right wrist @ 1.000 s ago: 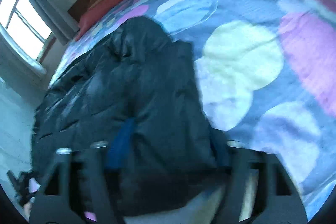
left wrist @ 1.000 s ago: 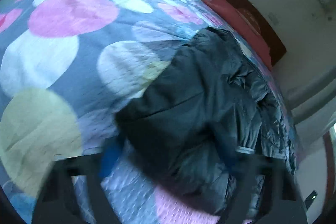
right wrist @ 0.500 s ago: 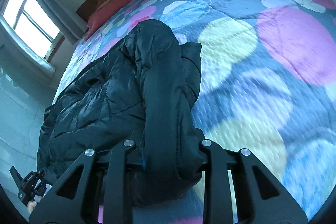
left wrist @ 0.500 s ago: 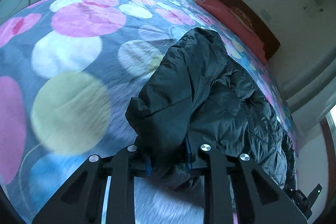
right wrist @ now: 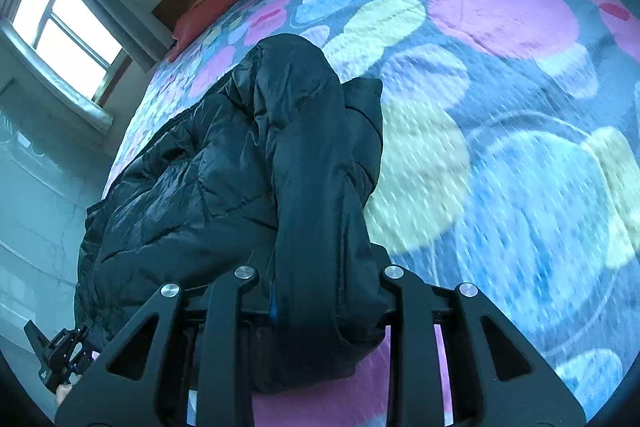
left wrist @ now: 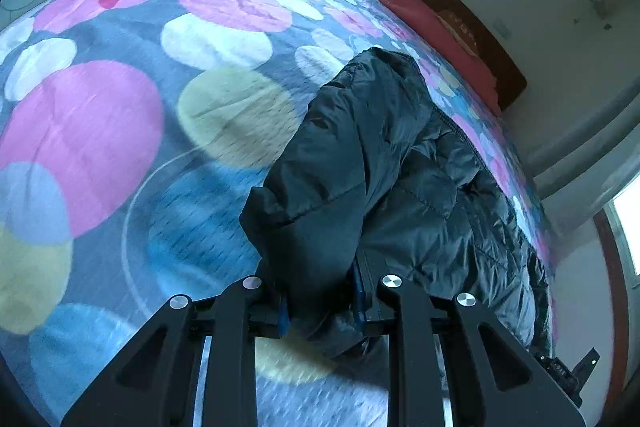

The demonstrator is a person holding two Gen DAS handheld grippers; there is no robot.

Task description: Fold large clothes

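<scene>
On a bed covered by a quilted bedspread (left wrist: 224, 39) printed with large pink, white, yellow and blue circles on a grey-blue ground lies a dark, shiny, quilted puffer jacket (left wrist: 432, 195). Its bulk stretches along one long edge of the bed, reaching toward the headboard end, and part of it is raised off the cover.

The left gripper (left wrist: 320, 301), black with two fingers, is pinching a thick bunched fold of the jacket; the padded fabric fills the narrow gap between its blue-lined pads and bulges out above and below them. From this grip the fold rises into a smooth sleeve-like roll that leans over the rest of the garment.

The right gripper (right wrist: 326, 301) likewise clamps a thick roll of the same jacket (right wrist: 224, 163), with fabric wrapped over the space between its fingers and hanging a little below them. In the right wrist view the other gripper shows small at the lower left, beside the jacket's near edge.

At the head of the bed a red pillow (left wrist: 436, 27) lies against a dark brown wooden headboard (left wrist: 480, 39). A bright window with a pale curtain (right wrist: 68, 23) stands along the wall beside the jacket's edge of the bed.
</scene>
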